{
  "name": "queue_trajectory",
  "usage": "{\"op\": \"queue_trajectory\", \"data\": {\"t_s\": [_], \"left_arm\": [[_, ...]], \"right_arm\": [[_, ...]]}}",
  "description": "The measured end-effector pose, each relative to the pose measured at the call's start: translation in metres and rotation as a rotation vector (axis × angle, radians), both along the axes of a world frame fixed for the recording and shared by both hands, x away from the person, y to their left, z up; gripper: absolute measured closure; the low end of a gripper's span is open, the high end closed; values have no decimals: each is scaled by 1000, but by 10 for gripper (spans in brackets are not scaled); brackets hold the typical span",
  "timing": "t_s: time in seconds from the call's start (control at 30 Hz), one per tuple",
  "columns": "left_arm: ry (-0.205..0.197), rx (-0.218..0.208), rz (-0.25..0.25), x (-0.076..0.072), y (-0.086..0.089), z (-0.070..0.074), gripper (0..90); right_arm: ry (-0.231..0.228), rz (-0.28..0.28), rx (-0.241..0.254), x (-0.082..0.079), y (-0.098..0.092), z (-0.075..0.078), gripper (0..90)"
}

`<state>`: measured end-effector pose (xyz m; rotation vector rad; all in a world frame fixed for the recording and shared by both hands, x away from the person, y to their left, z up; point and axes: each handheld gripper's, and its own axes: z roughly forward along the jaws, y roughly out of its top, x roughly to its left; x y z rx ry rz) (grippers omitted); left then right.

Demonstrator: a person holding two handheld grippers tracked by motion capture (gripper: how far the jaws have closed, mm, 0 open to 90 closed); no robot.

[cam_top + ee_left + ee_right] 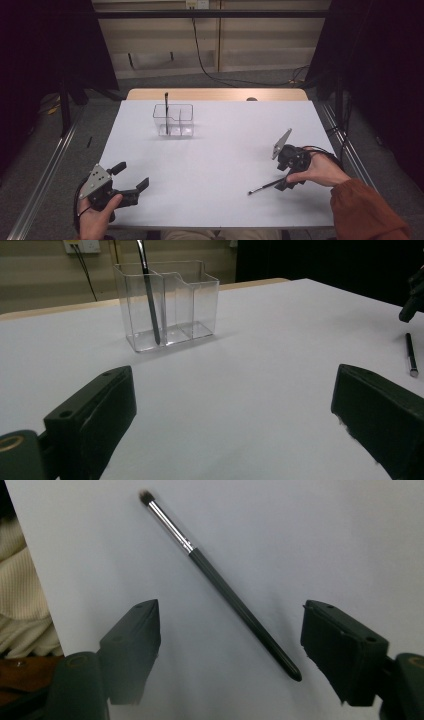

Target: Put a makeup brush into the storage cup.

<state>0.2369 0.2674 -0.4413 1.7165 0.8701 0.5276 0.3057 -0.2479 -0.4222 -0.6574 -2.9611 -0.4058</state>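
Two makeup brushes counted. One brush [220, 582] lies flat on the bench [215, 165] near its right front, bristle end toward the person's side, and sits between the jaws of the right tongs [230, 650]. Those jaws stand apart on either side of the handle without touching it; nothing is gripped.

The second brush [149, 295] stands tilted in the left compartment of one clear plastic holder [190, 300], which sits toward the far middle of the bench. The holder's other compartments look empty.

Two tongs, one in each hand. The left tongs [232, 405] rest at the left front corner, jaws wide open, holding nothing, aimed toward the holder.

Bench: white top, matt, with a strip of light wood [215, 94] showing along the far edge. Metal rails [47, 170] run down both sides. Room: grey floor, pale wall panels at the back, a black cable [200, 55] hanging down the wall, dark curtains [385, 75] left and right.
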Motion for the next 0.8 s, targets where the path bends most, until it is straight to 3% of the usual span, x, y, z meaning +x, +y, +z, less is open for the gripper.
{"op": "queue_trajectory", "data": {"t_s": [0.17,0.43,0.6,0.67,0.8], "left_arm": [[-1,0,2,0,1,0,42],[1,8,-3,0,0,0,42],[0,21,-6,1,0,0,43],[1,18,-6,0,-1,0,42],[1,22,-9,0,-1,0,42]], "right_arm": [[24,35,-53,0,4,-6,280],[-12,61,-120,0,10,-14,291],[-21,75,-128,3,8,-18,424],[-34,73,-135,4,8,-20,432],[-4,90,-156,6,10,-25,510]]}}
